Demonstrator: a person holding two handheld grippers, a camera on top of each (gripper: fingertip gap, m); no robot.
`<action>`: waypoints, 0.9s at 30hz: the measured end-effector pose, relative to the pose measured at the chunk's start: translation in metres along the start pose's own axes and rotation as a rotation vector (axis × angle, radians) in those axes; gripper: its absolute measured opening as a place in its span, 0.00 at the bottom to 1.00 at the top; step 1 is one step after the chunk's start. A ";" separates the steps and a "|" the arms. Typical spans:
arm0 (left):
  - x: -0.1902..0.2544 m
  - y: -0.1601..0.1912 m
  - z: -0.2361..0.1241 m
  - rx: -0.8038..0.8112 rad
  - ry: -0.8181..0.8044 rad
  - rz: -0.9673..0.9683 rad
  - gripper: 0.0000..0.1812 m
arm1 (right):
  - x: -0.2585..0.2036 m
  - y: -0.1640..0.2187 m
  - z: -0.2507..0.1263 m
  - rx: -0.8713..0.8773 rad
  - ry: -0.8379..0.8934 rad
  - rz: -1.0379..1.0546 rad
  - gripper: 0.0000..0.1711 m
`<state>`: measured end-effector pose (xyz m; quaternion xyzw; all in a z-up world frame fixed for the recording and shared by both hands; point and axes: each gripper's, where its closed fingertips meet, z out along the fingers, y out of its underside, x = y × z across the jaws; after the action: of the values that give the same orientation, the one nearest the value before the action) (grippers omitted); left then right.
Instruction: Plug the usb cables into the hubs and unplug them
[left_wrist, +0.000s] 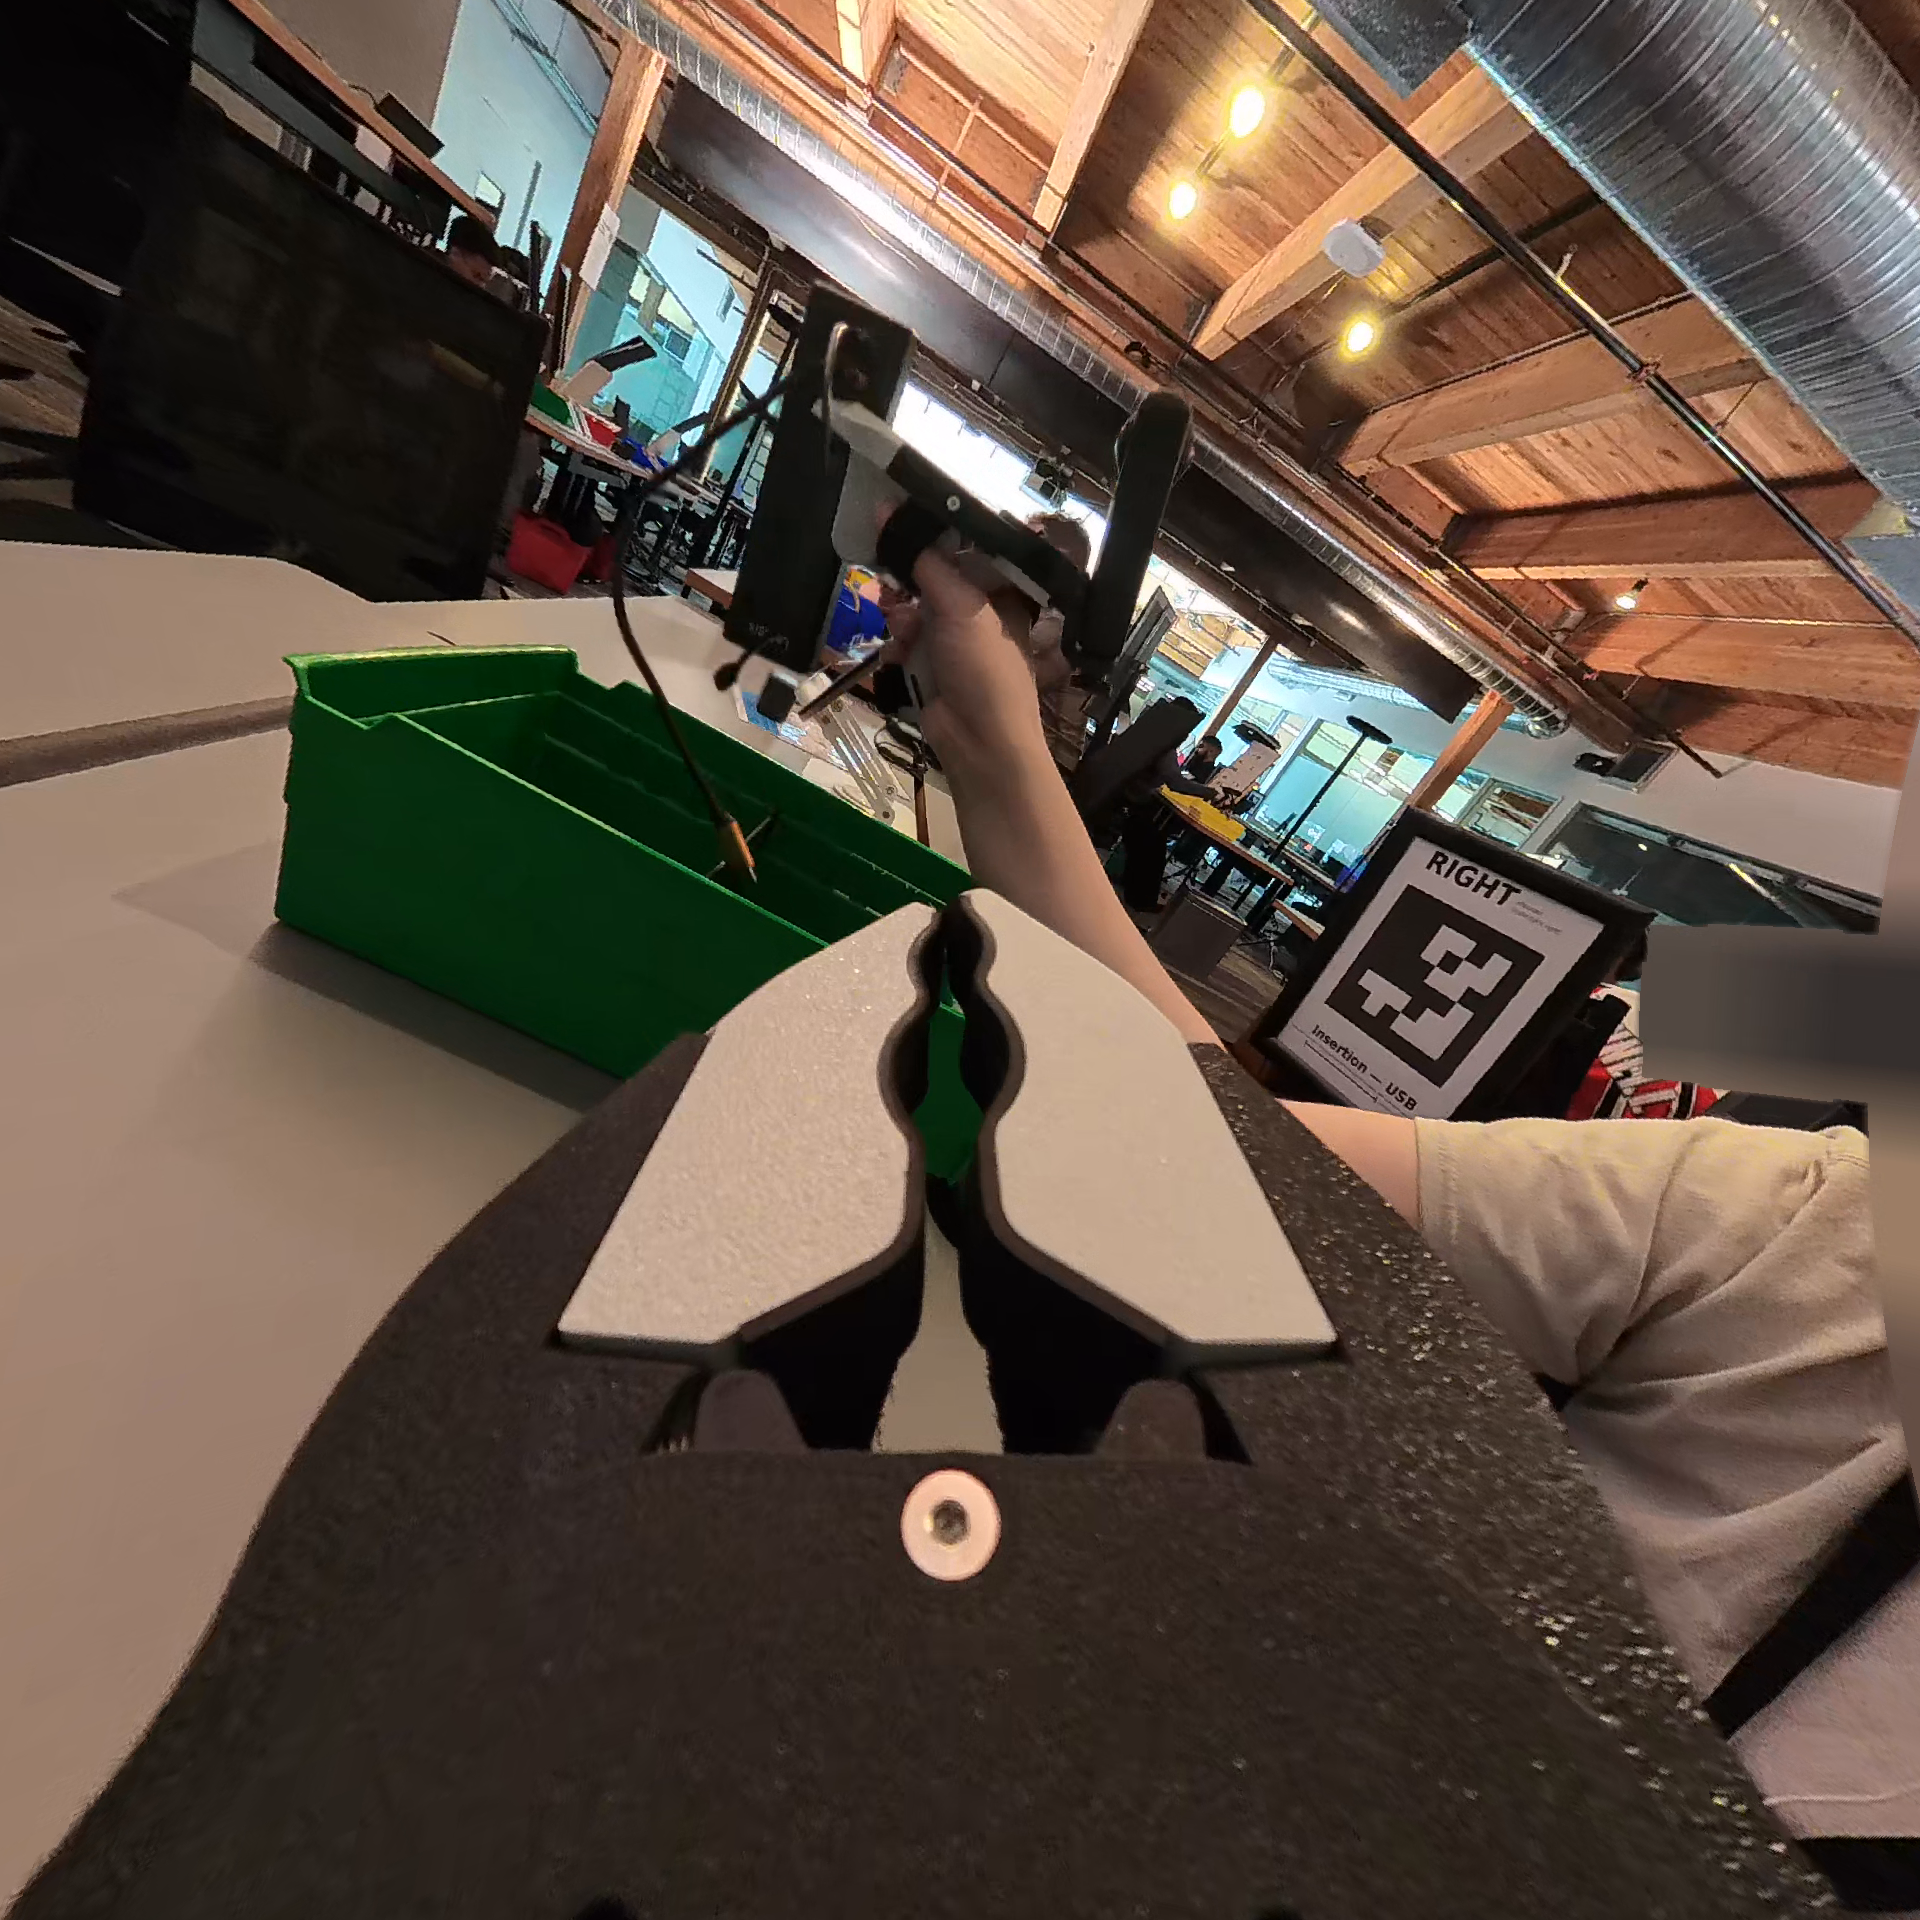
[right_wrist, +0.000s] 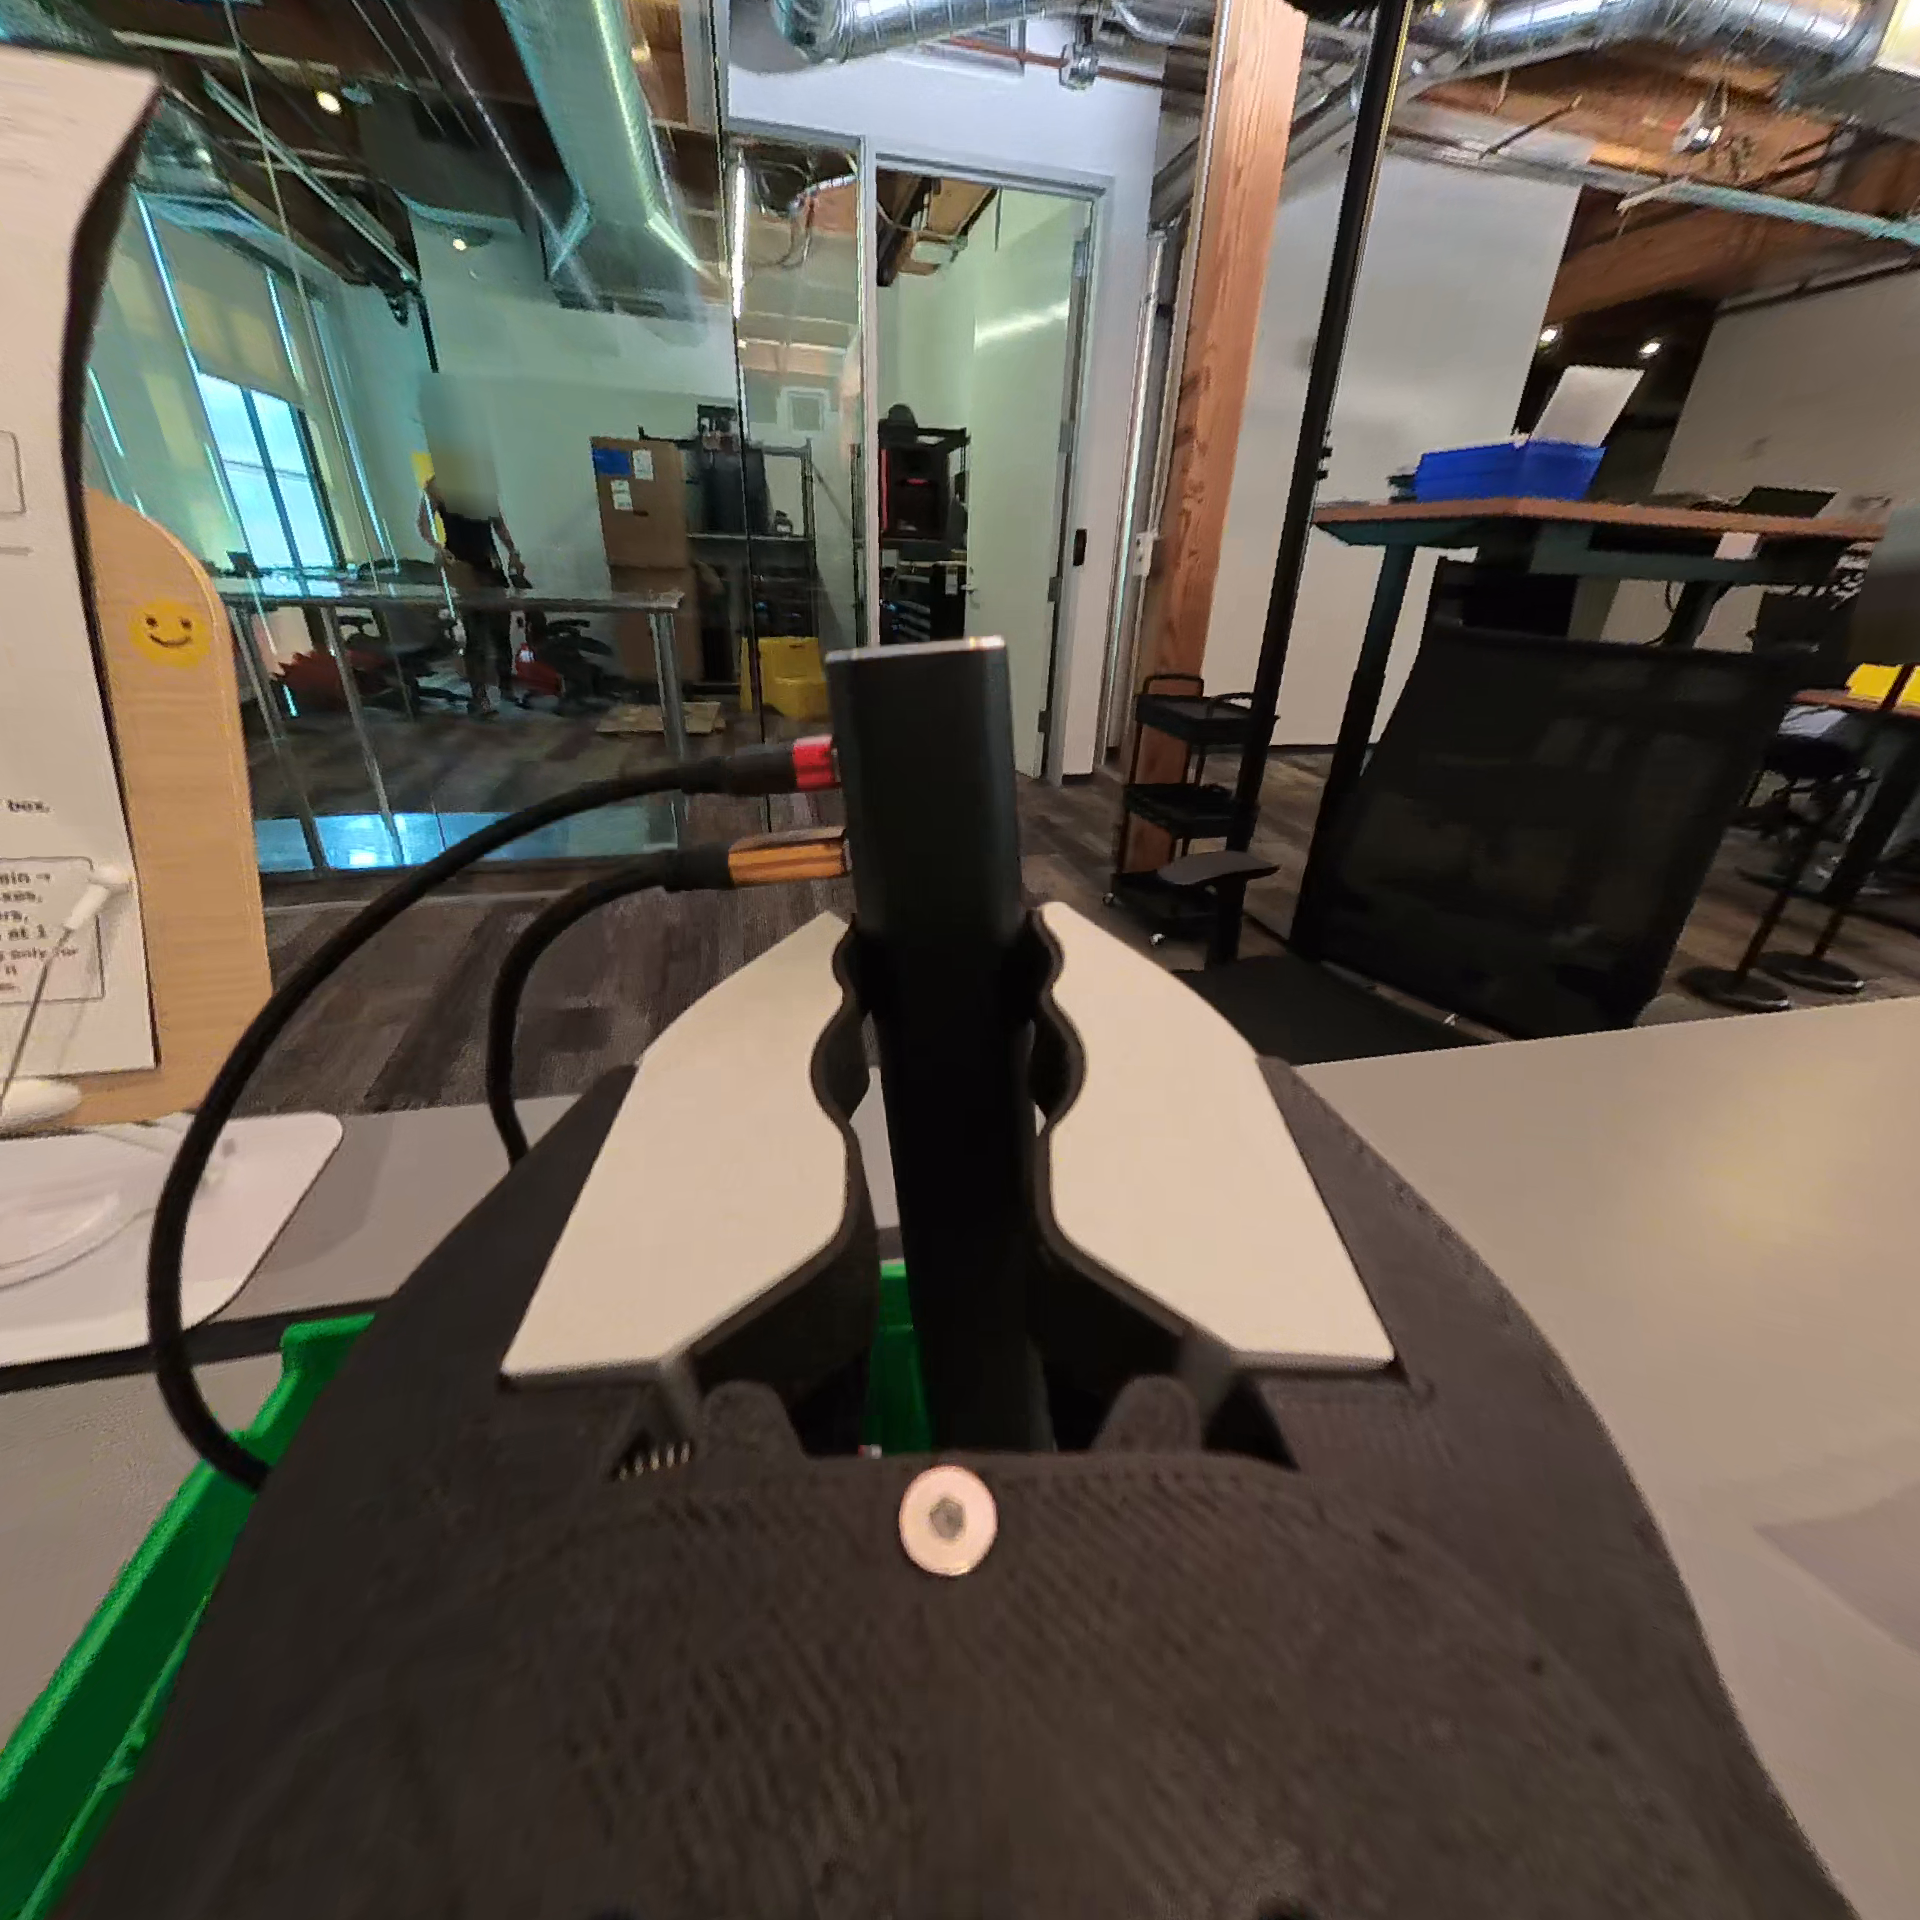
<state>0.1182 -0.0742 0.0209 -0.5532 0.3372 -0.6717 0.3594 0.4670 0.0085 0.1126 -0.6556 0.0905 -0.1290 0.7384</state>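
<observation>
My right gripper (right_wrist: 945, 930) is shut on a black USB hub (right_wrist: 925, 810) and holds it upright above the green bin (right_wrist: 156, 1558). Two black cables are plugged into the hub's left side, one with a red plug (right_wrist: 810, 764) and one with a gold plug (right_wrist: 790, 862). In the left wrist view the hub (left_wrist: 790, 499) shows raised above the bin (left_wrist: 499, 862). A cable hangs from it, and its gold free end (left_wrist: 743, 847) lies inside the bin. My left gripper (left_wrist: 943, 920) is shut and empty, low over the table in front of the bin.
The grey table (left_wrist: 156, 1091) carries the bin. A framed black-and-white marker sign (left_wrist: 1455, 997) stands at the right. The person's forearm (left_wrist: 1018, 810) crosses above my left gripper. A white pad (right_wrist: 104, 1226) and a white sign board (right_wrist: 62, 520) are to the left. Tip to tip, the grippers are about 35 cm apart.
</observation>
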 end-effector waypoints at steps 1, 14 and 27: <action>0.000 0.000 0.000 0.001 0.004 -0.002 0.00 | 0.000 -0.004 0.000 0.017 0.002 0.006 0.17; -0.002 0.001 0.000 0.003 0.004 -0.003 0.00 | -0.045 0.032 0.013 -0.101 -0.248 -0.307 0.17; -0.003 0.000 -0.002 0.024 0.013 -0.031 0.00 | -0.100 0.120 -0.024 -0.482 -0.759 -0.526 0.16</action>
<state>0.1166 -0.0717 0.0187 -0.5497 0.3230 -0.6846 0.3533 0.3736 0.0296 -0.0128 -0.8082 -0.3242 -0.0392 0.4901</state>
